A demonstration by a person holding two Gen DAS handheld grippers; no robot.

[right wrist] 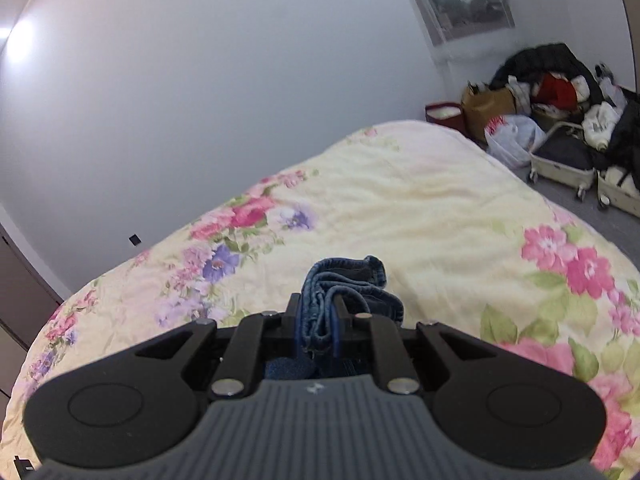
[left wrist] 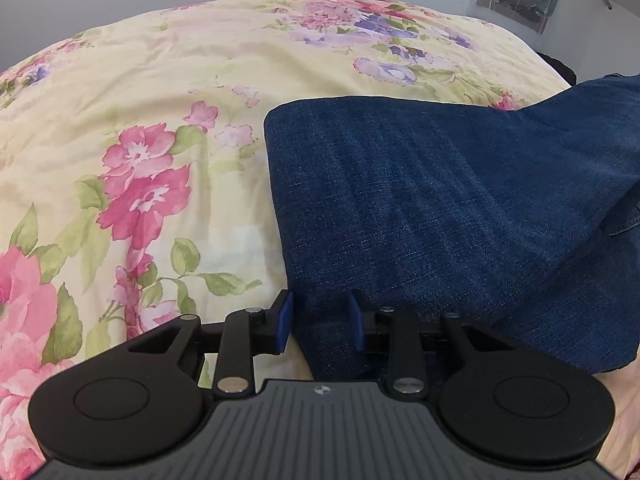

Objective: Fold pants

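Denim pants (left wrist: 460,208) corner between parted left fingers (left wrist: 285,322); right fingers (right wrist: 344,320) clamp bunched hem.

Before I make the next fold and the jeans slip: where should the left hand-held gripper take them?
Grip the near left corner of the jeans, coming from the near edge: it lies flat and already sits between the open left hand-held gripper.

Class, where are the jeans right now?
The jeans lie on the floral bedspread, right side of the left wrist view; their bunched end sits in the right gripper.
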